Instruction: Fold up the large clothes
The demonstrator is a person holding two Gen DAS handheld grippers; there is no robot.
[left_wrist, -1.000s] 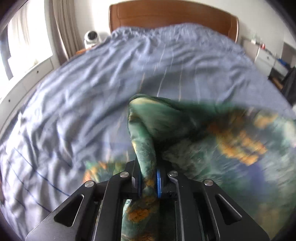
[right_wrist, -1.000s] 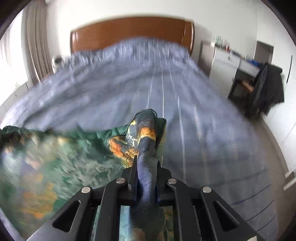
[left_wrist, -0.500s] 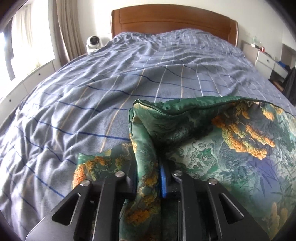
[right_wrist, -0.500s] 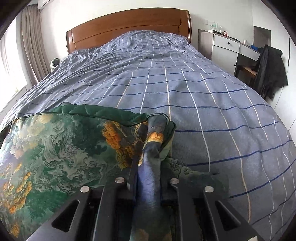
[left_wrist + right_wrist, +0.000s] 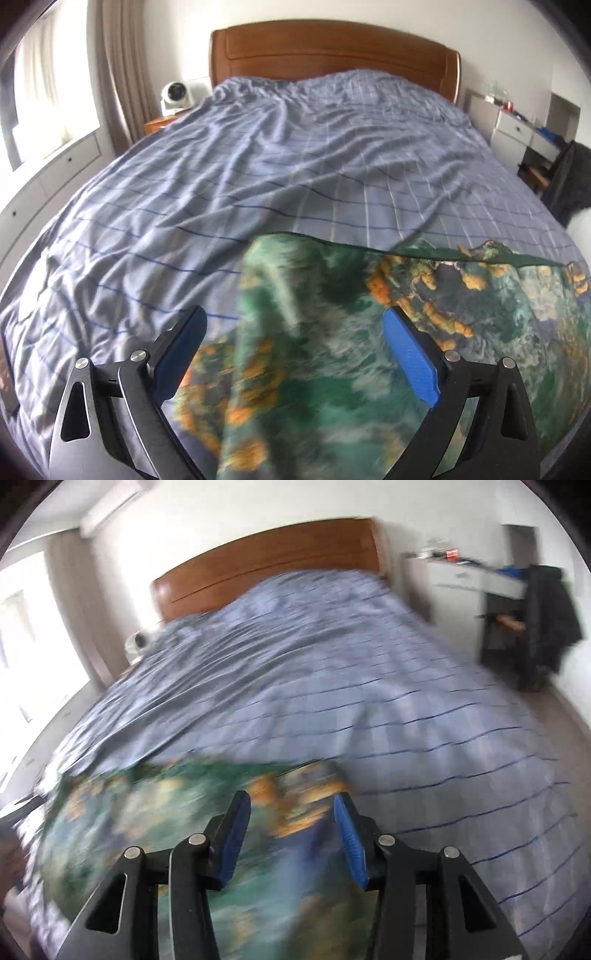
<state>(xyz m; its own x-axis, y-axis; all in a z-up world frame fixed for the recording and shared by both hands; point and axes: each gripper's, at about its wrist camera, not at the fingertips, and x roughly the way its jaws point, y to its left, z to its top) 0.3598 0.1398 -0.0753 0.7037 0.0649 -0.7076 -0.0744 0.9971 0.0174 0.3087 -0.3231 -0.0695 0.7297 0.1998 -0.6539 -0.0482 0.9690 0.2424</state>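
We see both grippers with fingers spread wide, nothing pinched. Left gripper (image 5: 293, 354): blue pads far apart, the green printed garment (image 5: 424, 332) lying under and between them, no contact with either pad that we can make out. Right gripper (image 5: 291, 840): fingers also apart, garment (image 5: 166, 830) beneath and to the left of them, not clamped.

The garment sits on the near part of the bed (image 5: 295, 166), on the blue checked cover, spread across the near edge. Its far edge runs roughly left to right across the cover.

What the left wrist view gives us alone: a sharp look at the garment's dark hemmed far edge and orange print on the right side, a white fan (image 5: 173, 96) on a nightstand far left beside the headboard (image 5: 332, 48), and window-side drawers at left. The near cloth there is smeared.

What the right wrist view gives us alone: a dark coat (image 5: 550, 624) hanging at far right by a white dresser (image 5: 465, 576), plus bare cover to the right of the garment. This whole view is motion-blurred, so we cannot read garment folds or edges in it.
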